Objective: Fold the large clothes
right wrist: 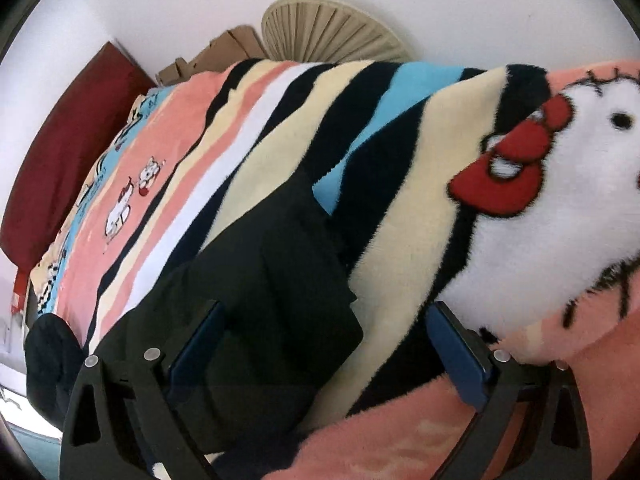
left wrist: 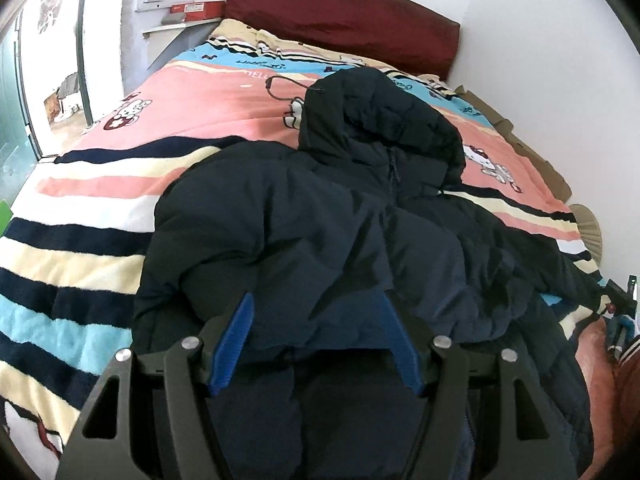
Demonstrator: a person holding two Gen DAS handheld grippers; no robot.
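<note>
A dark navy hooded puffer jacket [left wrist: 320, 220] lies on the bed, its hood [left wrist: 380, 120] towards the headboard. In the left wrist view my left gripper [left wrist: 314, 308] is low over the jacket's near part. Its blue fingers [left wrist: 238, 336] stand wide apart, and a thick fold of the jacket fills the gap and touches both pads. In the right wrist view a black sleeve [right wrist: 272, 280] lies on the striped blanket [right wrist: 400, 200]. My right gripper [right wrist: 328, 332] is open with its fingers on either side of the sleeve and not pressing on it.
The striped cartoon blanket [left wrist: 100, 208] covers the whole bed, up to a dark red headboard [left wrist: 340, 12]. A thin hanger [left wrist: 288, 88] lies beyond the hood. Cardboard [right wrist: 224, 48] and a beige fan-shaped object [right wrist: 332, 28] stand against the wall. A doorway [left wrist: 52, 80] opens at the left.
</note>
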